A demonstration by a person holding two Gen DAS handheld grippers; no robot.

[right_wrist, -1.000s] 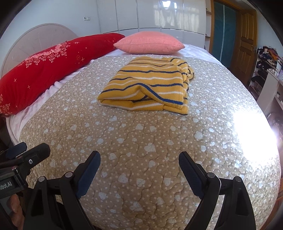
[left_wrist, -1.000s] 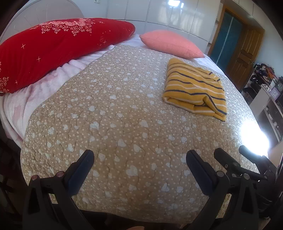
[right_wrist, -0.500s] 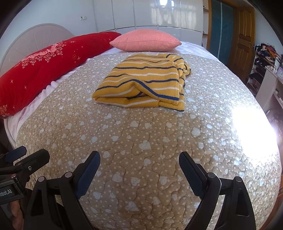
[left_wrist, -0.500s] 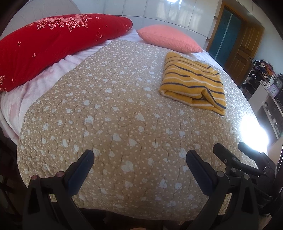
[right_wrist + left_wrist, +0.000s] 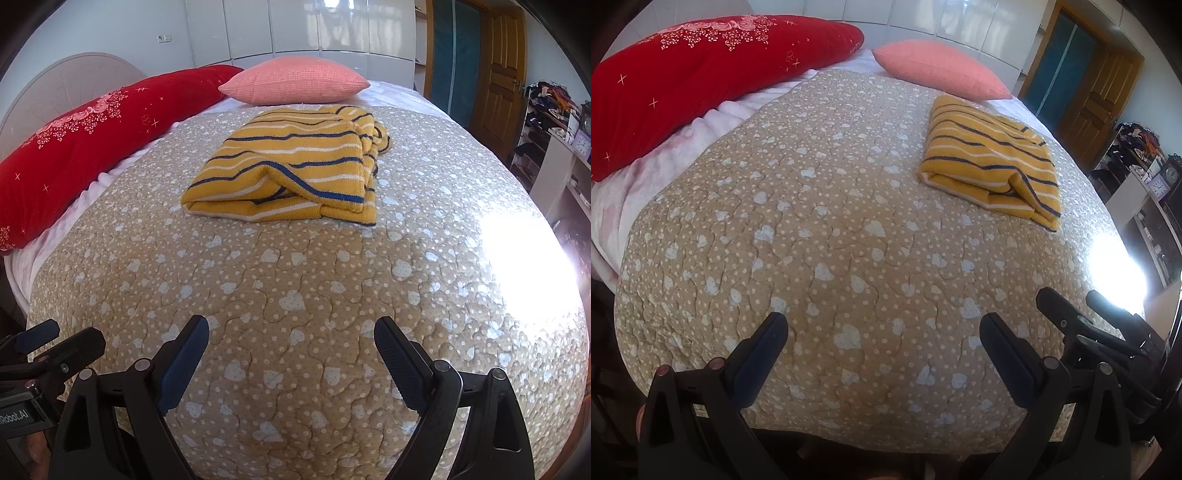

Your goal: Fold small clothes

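A yellow knit garment with navy and white stripes [image 5: 991, 164] lies folded into a thick rectangle on the far right part of the beige quilt [image 5: 831, 240]. It also shows in the right wrist view [image 5: 295, 166], straight ahead near the pink pillow. My left gripper [image 5: 882, 332] is open and empty, above the quilt's near edge, well short of the garment. My right gripper [image 5: 291, 336] is open and empty, also near the front edge. The right gripper's body shows at the lower right of the left wrist view [image 5: 1108, 332].
A long red pillow [image 5: 701, 74] and a pink pillow [image 5: 295, 79] lie at the bed's head. A wooden door [image 5: 502, 74] and cluttered shelves [image 5: 554, 122] stand to the right. A bright sun patch [image 5: 517, 266] falls on the quilt's right side.
Both grippers have drawn slightly back and tilted, so the garment sits a little higher and farther in both views. Both stay open and empty. The garment has not moved.
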